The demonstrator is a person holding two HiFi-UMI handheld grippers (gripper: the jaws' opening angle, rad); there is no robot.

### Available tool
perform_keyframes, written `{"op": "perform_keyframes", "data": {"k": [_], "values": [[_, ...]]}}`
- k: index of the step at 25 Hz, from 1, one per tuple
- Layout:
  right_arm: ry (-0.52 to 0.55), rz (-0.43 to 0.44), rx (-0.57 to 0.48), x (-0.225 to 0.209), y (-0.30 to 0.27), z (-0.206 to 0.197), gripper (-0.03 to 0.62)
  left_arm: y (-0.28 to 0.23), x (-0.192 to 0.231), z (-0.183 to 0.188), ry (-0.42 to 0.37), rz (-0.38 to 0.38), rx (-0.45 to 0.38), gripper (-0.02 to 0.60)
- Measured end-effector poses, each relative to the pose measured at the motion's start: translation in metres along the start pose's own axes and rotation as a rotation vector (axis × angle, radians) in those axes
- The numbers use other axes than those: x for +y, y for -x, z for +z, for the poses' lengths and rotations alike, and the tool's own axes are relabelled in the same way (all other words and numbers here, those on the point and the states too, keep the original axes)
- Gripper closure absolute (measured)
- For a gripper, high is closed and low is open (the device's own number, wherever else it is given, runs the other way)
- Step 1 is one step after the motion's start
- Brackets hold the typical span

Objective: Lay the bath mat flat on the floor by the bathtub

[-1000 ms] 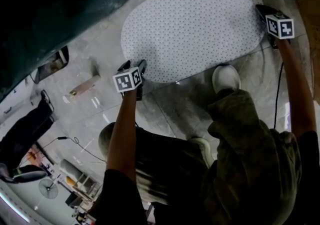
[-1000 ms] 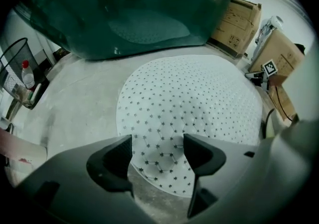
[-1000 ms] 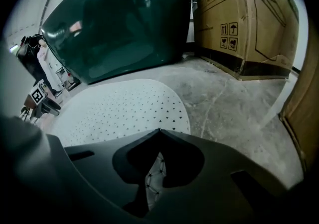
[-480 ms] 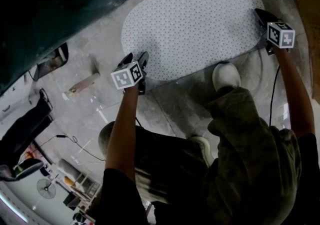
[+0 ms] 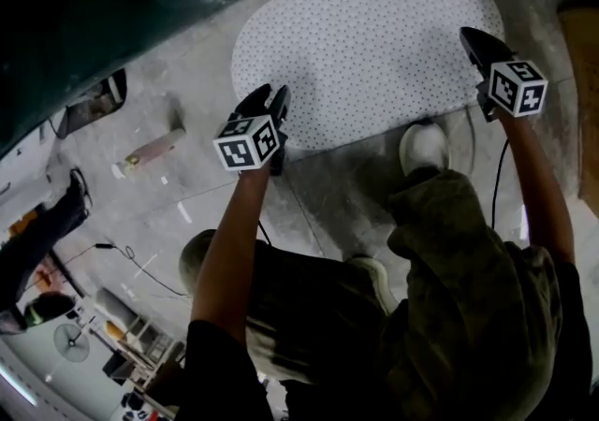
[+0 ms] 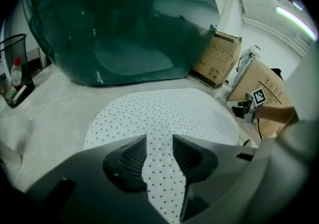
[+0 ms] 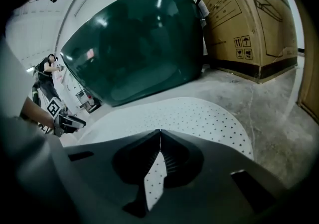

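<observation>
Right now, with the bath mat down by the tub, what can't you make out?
Bathtub: head view, cut off by the top and left edges, too dark for detail.
Tan object on the floor: head view, too small to identify.
Shoe and bath mat edge: head view, touching or apart unclear.

Cardboard boxes (image 7: 249, 24) are seen at the side, and a bottle (image 6: 16, 72) is kept in a mesh basket (image 6: 10, 44).

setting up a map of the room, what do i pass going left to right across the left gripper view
mesh bin → bathtub → cardboard box → right gripper. The mat spans the middle below them, so it is left out.
</observation>
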State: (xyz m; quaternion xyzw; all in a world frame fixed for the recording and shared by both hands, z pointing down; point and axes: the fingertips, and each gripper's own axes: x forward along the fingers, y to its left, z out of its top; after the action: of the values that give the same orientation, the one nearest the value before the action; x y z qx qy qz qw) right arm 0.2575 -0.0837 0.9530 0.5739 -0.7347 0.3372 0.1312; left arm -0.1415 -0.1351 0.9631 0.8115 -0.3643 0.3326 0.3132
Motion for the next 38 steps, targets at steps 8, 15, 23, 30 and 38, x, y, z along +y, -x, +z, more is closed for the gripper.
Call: {"op": "perform_keyframes", "data": {"k": [8, 15, 23, 30, 38], "values": [[-0.002, 0.015, -0.028, 0.027, 0.0, -0.005, 0.571, -0.002, -0.02, 0.031, -0.043, -0.076, -0.121, 0.538], [0.012, -0.045, -0.046, 0.027, 0.002, -0.003, 0.571, -0.006, -0.033, 0.036, -0.005, -0.102, -0.168, 0.548], [-0.039, -0.036, -0.024, 0.031, -0.006, 0.007, 0.571, -0.001, -0.029, 0.048, -0.027, -0.105, -0.195, 0.552], [-0.136, 0.044, 0.142, 0.081, 0.03, 0.034, 0.571, 0.079, -0.022, 0.066, -0.049, -0.078, -0.172, 0.552], [-0.057, -0.094, 0.112, 0.103, 0.114, 0.102, 0.571, 0.172, -0.054, 0.054, 0.231, 0.043, -0.189, 0.552]]}}
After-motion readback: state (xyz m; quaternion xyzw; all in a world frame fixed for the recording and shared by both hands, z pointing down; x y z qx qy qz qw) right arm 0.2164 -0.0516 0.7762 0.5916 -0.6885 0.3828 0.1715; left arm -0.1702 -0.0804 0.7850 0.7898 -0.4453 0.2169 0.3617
